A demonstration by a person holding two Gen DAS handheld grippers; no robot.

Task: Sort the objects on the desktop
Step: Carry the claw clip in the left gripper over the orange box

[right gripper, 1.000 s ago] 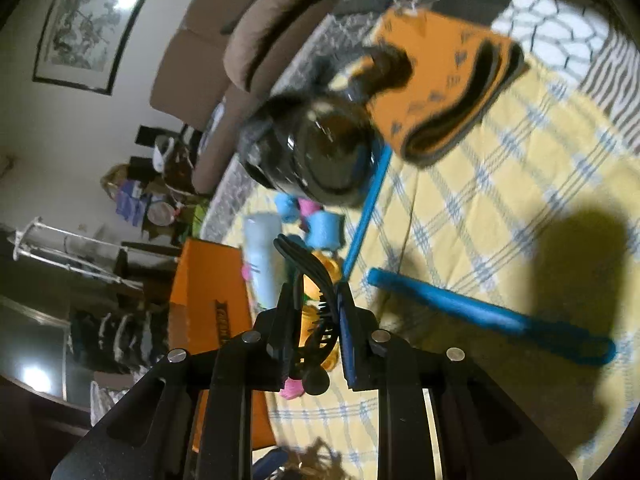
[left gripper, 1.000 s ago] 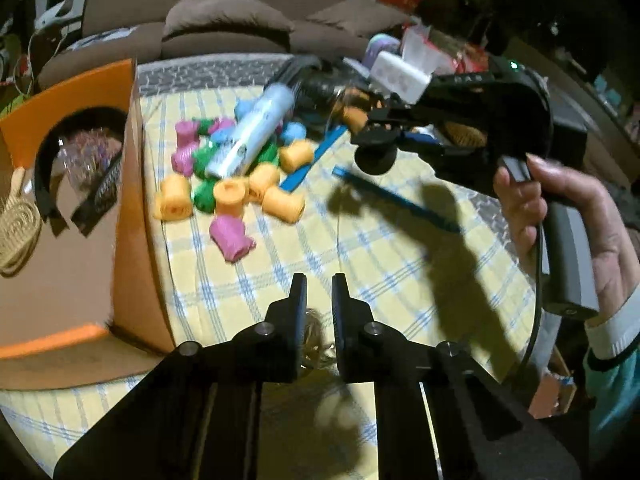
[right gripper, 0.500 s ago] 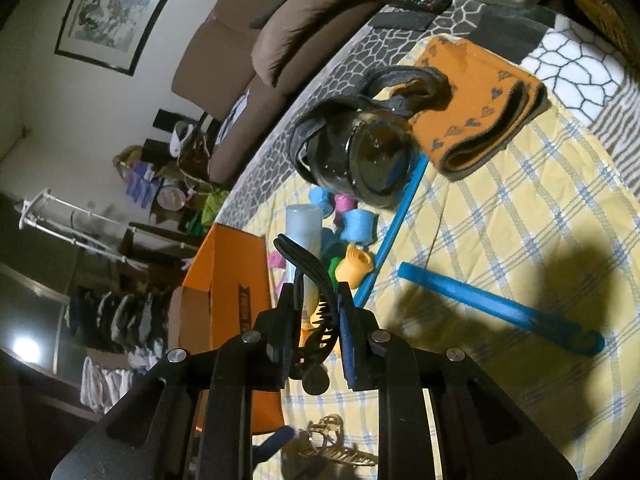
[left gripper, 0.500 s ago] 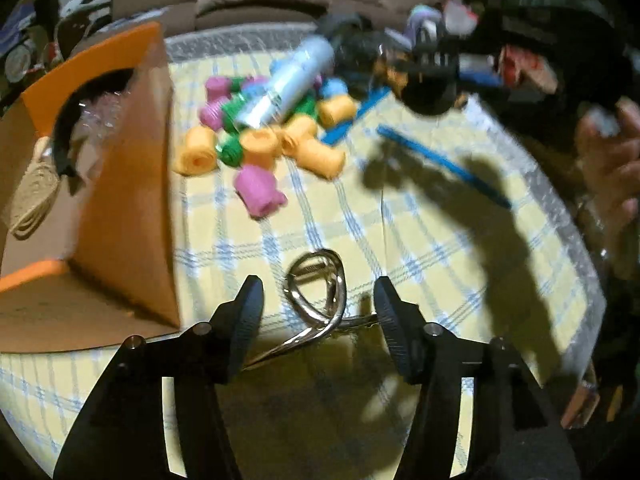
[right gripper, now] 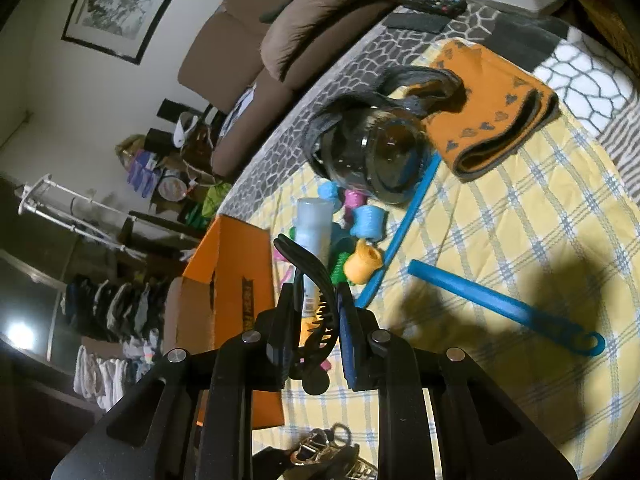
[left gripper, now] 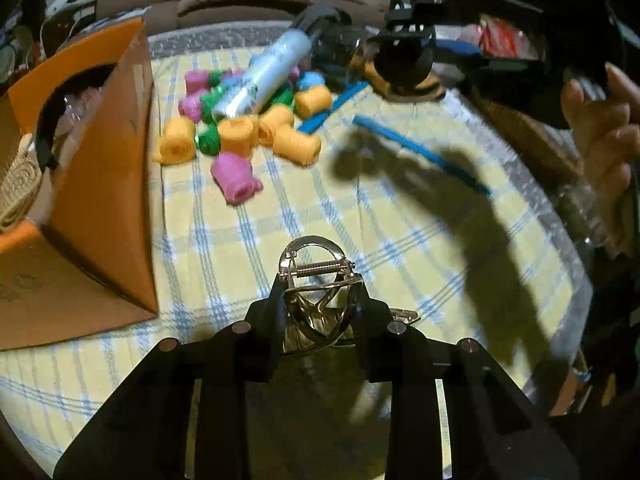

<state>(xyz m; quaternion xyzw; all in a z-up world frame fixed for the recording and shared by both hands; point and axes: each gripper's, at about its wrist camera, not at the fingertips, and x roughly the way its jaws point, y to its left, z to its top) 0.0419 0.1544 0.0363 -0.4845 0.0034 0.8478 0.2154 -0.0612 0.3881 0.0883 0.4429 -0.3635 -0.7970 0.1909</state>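
Gold-coloured metal hair claw clip (left gripper: 316, 300) with a coil spring sits between the fingers of the left gripper (left gripper: 320, 296), pinched at both sides, above the yellow checked tablecloth (left gripper: 400, 240). The right gripper (right gripper: 316, 308) is narrowed onto a black plastic toothed hair clip (right gripper: 316, 300), held in the air over the same cloth. Just left of both stands an open orange cardboard box (left gripper: 104, 184) — a black printed strip on its side is too blurred to read. Beyond lie foam hair rollers (left gripper: 240, 136) in orange, pink, green and blue, a pale spray can (left gripper: 260, 76) across them, and two blue plastic sticks (right gripper: 500, 304) — one near the right gripper.
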